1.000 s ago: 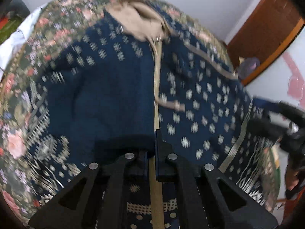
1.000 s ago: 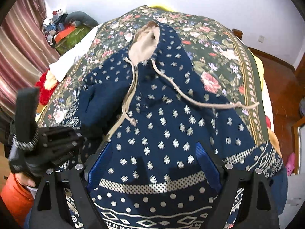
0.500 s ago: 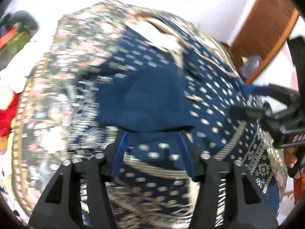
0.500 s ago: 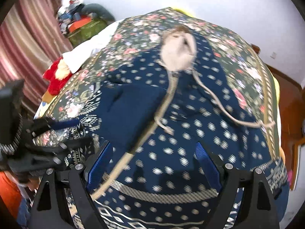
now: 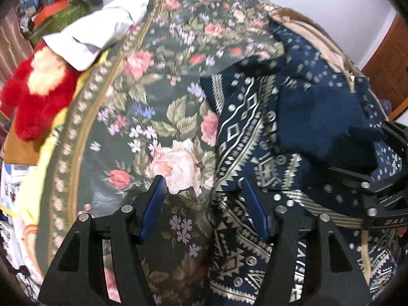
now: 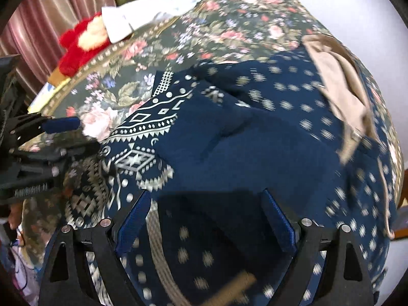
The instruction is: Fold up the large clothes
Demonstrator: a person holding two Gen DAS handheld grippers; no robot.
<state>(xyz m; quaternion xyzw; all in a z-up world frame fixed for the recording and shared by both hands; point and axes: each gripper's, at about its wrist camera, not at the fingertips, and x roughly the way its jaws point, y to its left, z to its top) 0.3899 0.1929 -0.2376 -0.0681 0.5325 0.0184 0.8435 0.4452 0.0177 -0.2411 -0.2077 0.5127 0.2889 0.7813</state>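
- Navy hooded garment [image 6: 267, 132], knitted, with pale dots, geometric hem bands and a beige-lined hood [image 6: 336, 81], lies on the floral bedspread [image 5: 158, 107]; one part is folded over its body
- Left gripper [image 5: 204, 188]: jaws spread wide, blue pads, nothing held, straddling the garment's patterned edge [image 5: 237, 132] and the bedspread
- Right gripper [image 6: 206, 211]: jaws spread wide over dotted fabric, gripping nothing
- Left wrist view alone shows broad bare bedspread; right wrist view alone shows the hood lining in full
- Red plush toy [image 5: 38, 94] and white cloth [image 5: 102, 30] lie at the far edge
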